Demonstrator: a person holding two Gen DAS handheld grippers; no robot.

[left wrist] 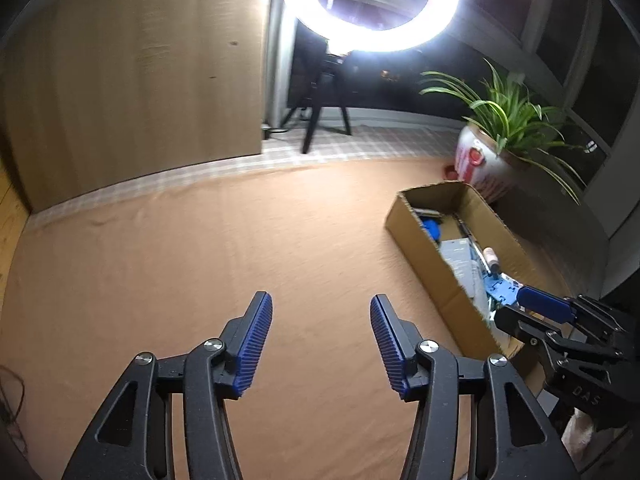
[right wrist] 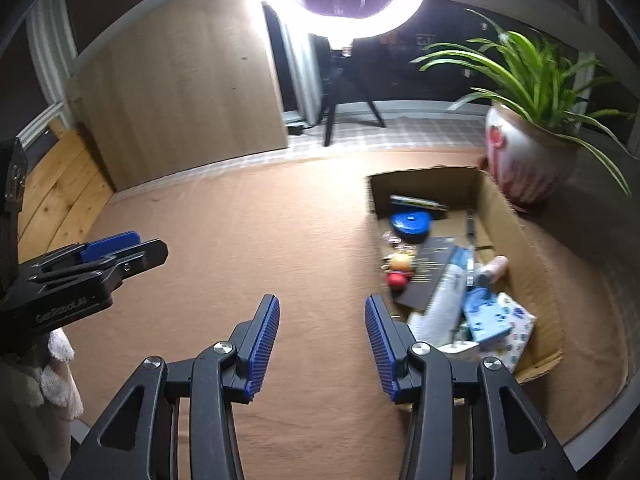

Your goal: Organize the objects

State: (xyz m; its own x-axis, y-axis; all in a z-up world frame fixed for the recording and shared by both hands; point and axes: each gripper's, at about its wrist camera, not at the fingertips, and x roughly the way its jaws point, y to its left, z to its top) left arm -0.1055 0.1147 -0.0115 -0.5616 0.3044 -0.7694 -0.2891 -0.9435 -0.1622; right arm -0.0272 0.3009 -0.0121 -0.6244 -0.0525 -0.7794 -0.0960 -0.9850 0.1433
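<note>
Tan cloth covers the desk from its wooden left edge to the curved right edge, bare across the middle. A wooden panel stands along the far edge, with a lit ring light on a black tripod beside it. At the far right corner sits a potted plant in a white and red pot. Just in front of the pot lies an open cardboard box, running along the right edge; in it lie the gathered objects (a blue round disc, a dark card, a white packet, a small red and yellow toy, others too jumbled to name). The left hand-held gripper hovers over bare cloth, jaws spread apart and empty. The right hand-held gripper hangs at the box's near left corner, jaws likewise parted with nothing between them.
</note>
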